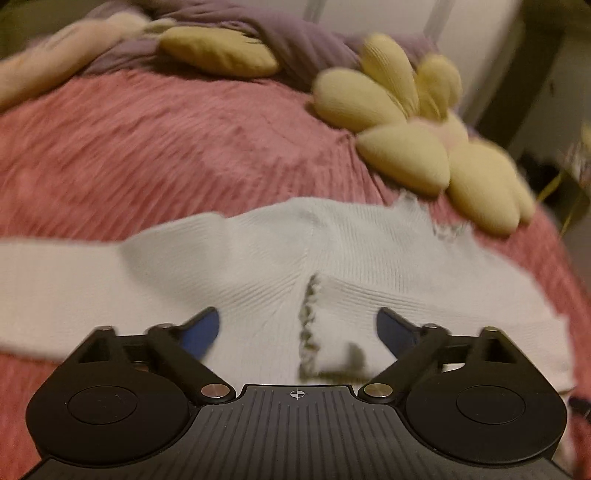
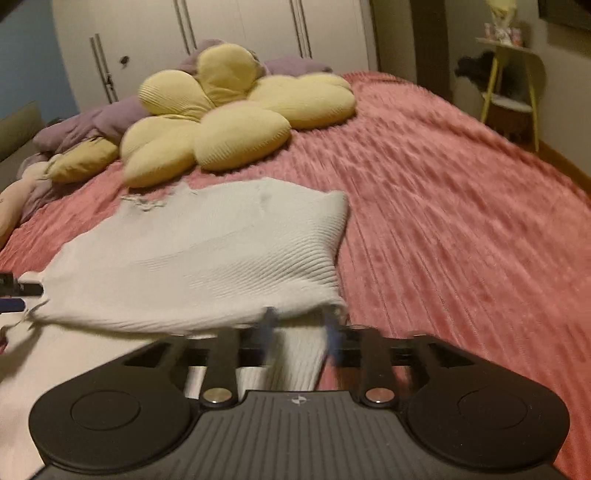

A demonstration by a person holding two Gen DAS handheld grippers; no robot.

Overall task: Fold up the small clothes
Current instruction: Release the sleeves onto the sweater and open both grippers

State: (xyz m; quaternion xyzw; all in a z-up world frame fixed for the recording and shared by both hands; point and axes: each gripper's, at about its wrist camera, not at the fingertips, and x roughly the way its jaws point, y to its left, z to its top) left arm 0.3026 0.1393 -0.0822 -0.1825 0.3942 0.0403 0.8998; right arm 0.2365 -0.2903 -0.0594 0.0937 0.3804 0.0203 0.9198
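A small white ribbed knit garment [image 1: 258,258] lies flat on the pink bedspread [image 1: 147,147], with a frayed slit near its middle. My left gripper [image 1: 298,328] hovers just above it, jaws wide open and empty. In the right wrist view the same garment [image 2: 207,258] lies ahead and to the left. My right gripper [image 2: 301,328] sits at its near right corner, its blurred blue fingers partly closed with a strip of the white fabric between them. The left gripper's tip [image 2: 14,295] shows at the left edge.
A yellow flower-shaped pillow [image 2: 229,122] lies just beyond the garment, with purple bedding [image 2: 92,122] behind it. White wardrobe doors [image 2: 221,29] stand at the back. A yellow side table [image 2: 509,74] stands off the bed's right side. Pink bedspread [image 2: 461,221] stretches right.
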